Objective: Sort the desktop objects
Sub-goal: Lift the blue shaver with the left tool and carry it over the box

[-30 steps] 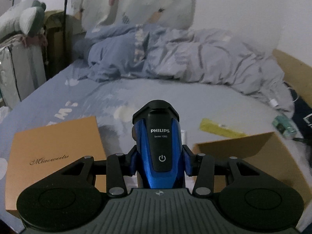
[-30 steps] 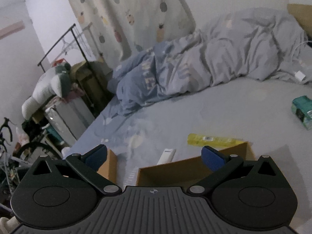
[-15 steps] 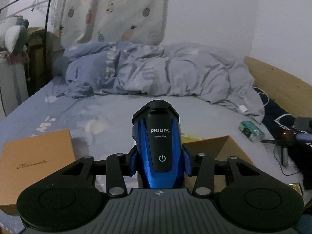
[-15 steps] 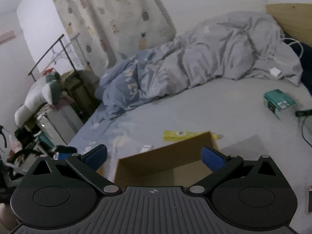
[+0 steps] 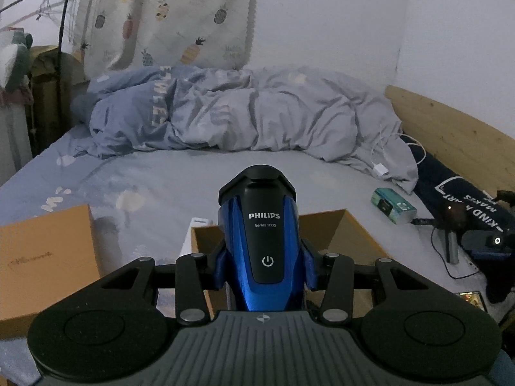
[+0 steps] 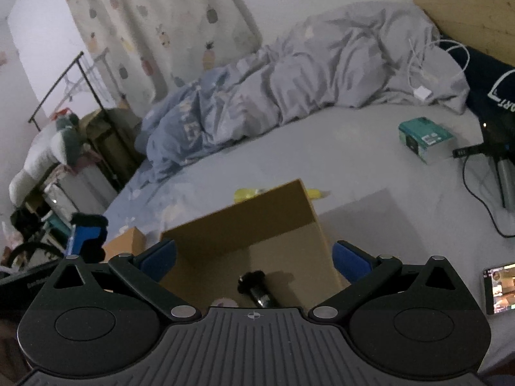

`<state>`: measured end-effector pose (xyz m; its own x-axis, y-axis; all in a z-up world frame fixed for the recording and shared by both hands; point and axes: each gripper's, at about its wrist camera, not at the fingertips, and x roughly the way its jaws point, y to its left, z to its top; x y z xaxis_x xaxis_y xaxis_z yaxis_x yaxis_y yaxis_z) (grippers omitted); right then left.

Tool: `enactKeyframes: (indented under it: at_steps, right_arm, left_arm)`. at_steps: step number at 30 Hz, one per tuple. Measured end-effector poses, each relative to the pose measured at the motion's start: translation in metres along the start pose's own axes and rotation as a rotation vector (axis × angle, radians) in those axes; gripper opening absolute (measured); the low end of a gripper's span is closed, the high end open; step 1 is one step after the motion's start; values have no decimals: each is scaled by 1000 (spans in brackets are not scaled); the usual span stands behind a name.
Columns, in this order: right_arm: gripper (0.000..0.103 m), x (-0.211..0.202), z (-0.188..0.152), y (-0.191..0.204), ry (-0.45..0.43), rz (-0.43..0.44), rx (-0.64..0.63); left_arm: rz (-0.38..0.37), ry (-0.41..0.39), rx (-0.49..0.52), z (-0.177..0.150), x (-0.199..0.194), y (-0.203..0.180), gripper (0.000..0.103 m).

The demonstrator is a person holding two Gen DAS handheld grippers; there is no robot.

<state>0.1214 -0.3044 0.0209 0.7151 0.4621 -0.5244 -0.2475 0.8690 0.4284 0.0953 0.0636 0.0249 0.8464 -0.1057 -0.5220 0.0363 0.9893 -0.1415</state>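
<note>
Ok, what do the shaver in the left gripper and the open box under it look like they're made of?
Shaver: hard plastic, apparently; glossy blue sides catch a highlight, black front panel matte with printed lettering. Open box: brown cardboard by the look, dull finish, thin straight-edged walls, plain brown inside.

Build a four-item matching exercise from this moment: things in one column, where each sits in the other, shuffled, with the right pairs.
Things:
1. blue shaver
2. teal box
3. black cylinder
4. phone

Places:
A. inside the open cardboard box
B. clamped in the left claw
C. on the sheet near the dark pillow
D. screen lit, at the right edge of the right wrist view

Pairs: 1-B, 2-C, 3-A, 4-D
</note>
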Motion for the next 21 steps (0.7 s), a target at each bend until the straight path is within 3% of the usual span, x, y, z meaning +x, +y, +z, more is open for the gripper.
enactKeyframes:
  at_steps: [21]
  right_arm:
    - [103,30,-28,-23,97,-37,-3]
  left_arm:
    - [6,133,17,-32,53,-26,47]
